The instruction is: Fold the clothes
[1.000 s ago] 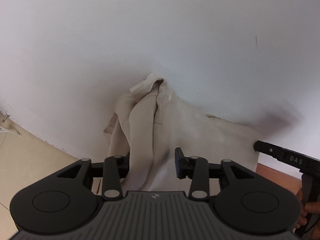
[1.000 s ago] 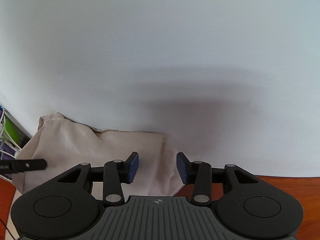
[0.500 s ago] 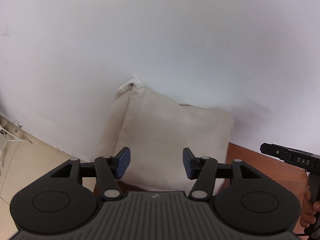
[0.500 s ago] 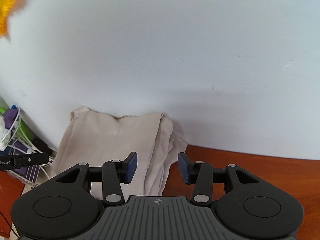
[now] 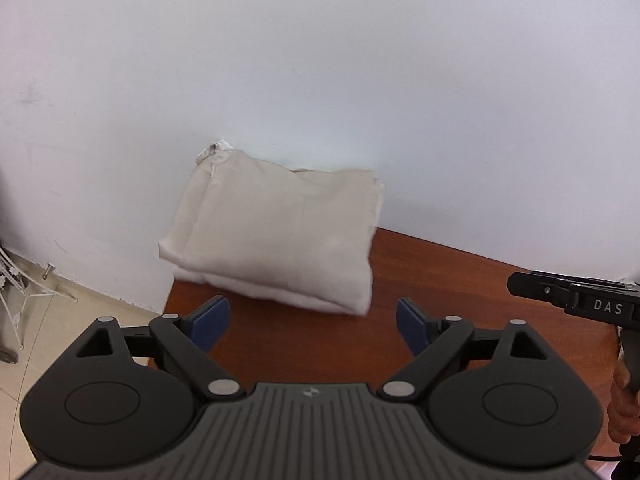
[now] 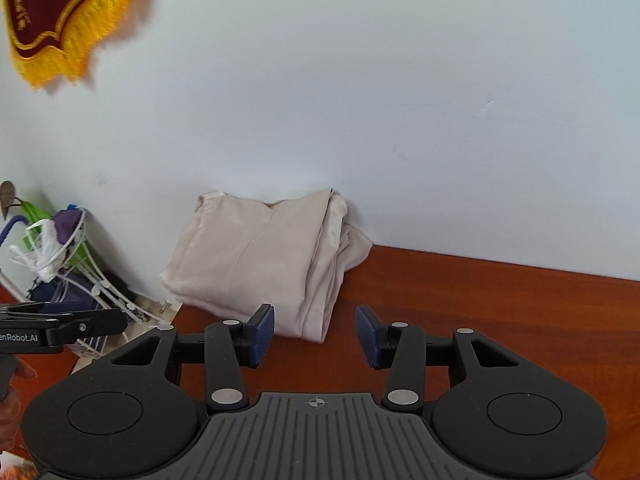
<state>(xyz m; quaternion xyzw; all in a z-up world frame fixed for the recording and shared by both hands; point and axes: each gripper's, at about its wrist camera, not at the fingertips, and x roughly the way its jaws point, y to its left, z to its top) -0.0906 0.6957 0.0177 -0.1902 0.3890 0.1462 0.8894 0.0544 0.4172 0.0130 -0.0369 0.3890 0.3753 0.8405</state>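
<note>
A beige garment [image 5: 276, 232] lies folded into a thick rectangle at the far left corner of the wooden table [image 5: 460, 280], pushed against the white wall. In the right wrist view the same folded garment [image 6: 260, 256] shows its stacked layers along the right edge. My left gripper [image 5: 312, 326] hangs open a short way in front of the bundle, nothing between its blue pads. My right gripper [image 6: 315, 336] is open too, near the bundle's front right corner and holding nothing.
The white wall [image 5: 360, 80] runs along the table's back edge. Left of the table a white wire rack [image 6: 68, 256] holds bags and clothes above a tiled floor [image 5: 60, 320]. A red and gold fringed pennant [image 6: 60, 12] hangs high on the wall. A hand [image 5: 622, 400] grips the other tool.
One second ago my left gripper was shut on the hanging beige cloth; it let go and opened wide. Both grippers drew back, and the garment now lies folded on the table.
</note>
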